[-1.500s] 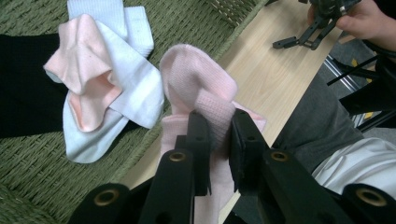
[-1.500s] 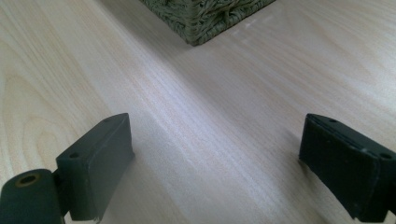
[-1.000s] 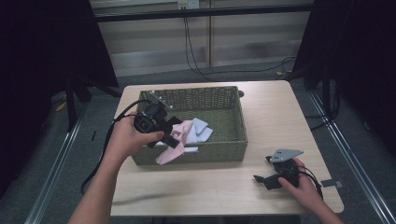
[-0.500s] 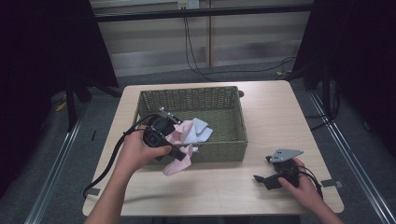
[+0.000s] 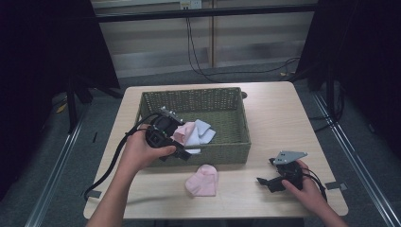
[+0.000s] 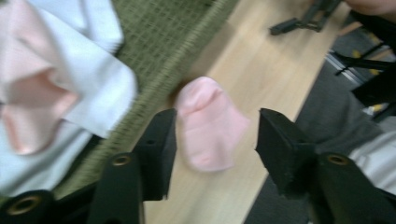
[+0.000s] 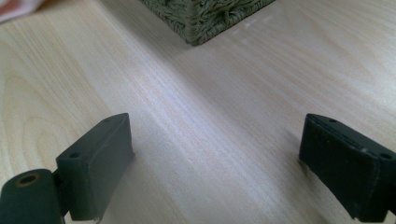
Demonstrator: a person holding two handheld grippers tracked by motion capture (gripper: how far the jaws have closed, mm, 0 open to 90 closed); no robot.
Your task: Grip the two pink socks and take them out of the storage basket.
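Note:
A pink sock (image 5: 202,180) (image 6: 210,123) lies flat on the wooden table (image 5: 274,118), just in front of the woven green basket (image 5: 217,153). My left gripper (image 5: 182,153) (image 6: 217,126) hovers over the basket's front wall, above the sock. Its jaws have just been opening; they stand apart and touch nothing, and the sock lies below the gap. My right gripper (image 5: 265,171) (image 7: 215,135) rests open at the table's front right, with bare wood between its jaws.
Inside the basket lies a heap of pink and pale blue socks (image 5: 194,132) (image 6: 70,93). A corner of the basket (image 7: 210,18) is ahead of the right gripper. A cable trails from the left gripper over the table's left edge.
The pink sock was hanging from the left gripper's shut jaws over the basket's front wall; it now lies on the table and the jaws stand apart. The right gripper has stayed still.

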